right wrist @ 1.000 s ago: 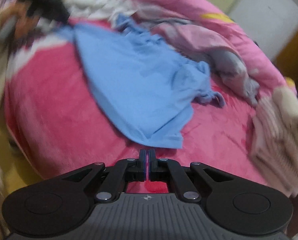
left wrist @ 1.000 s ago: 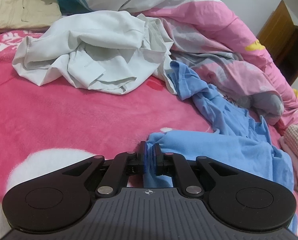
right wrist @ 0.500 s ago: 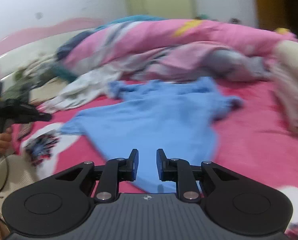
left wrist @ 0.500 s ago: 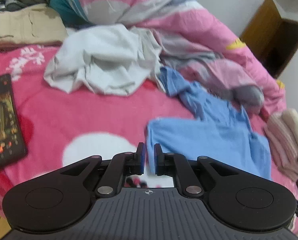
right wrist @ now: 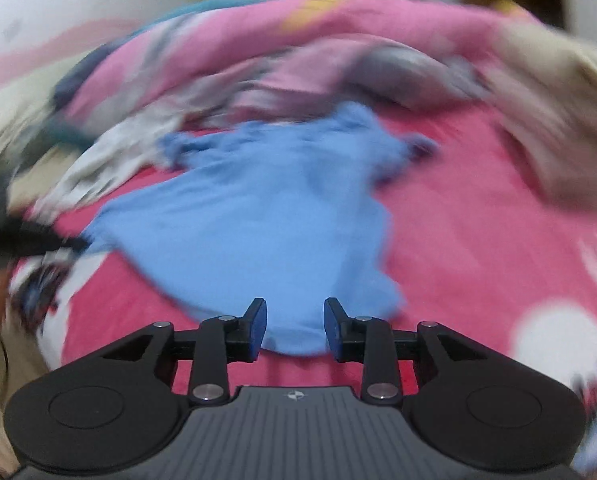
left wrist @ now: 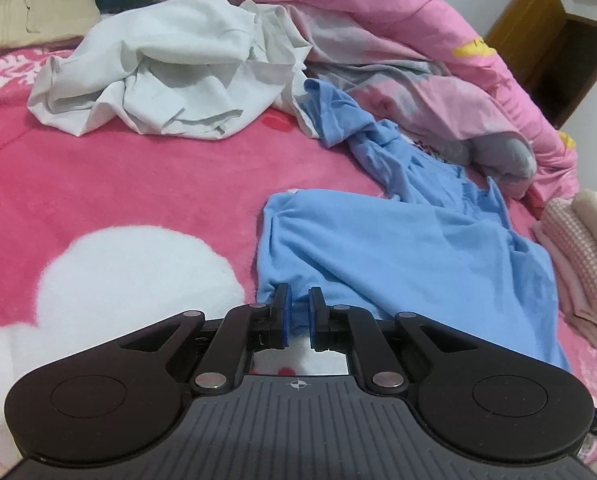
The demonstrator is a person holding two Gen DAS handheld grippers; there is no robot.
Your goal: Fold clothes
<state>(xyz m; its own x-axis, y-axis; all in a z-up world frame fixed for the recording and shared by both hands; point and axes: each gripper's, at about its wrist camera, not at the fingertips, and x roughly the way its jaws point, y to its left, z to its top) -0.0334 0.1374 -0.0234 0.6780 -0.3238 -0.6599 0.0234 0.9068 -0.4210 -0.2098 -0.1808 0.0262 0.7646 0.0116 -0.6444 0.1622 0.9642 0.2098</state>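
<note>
Left wrist view, lower centre: the left gripper [left wrist: 297, 316] has its jaws clamped on a corner of the blue shirt [left wrist: 398, 252], which spreads up and right across the pink blanket [left wrist: 138, 184]. Right wrist view, heavily blurred: the right gripper [right wrist: 294, 326] has just been opening; its jaws stand apart over the shirt's near hem, not pressing it. Behind the shirt, a crumpled white garment [left wrist: 170, 76] lies upper left, and a pink quilt [left wrist: 398, 40] is heaped at the top. Folded checked cloth [left wrist: 578, 256] is cut off at the right edge.
</note>
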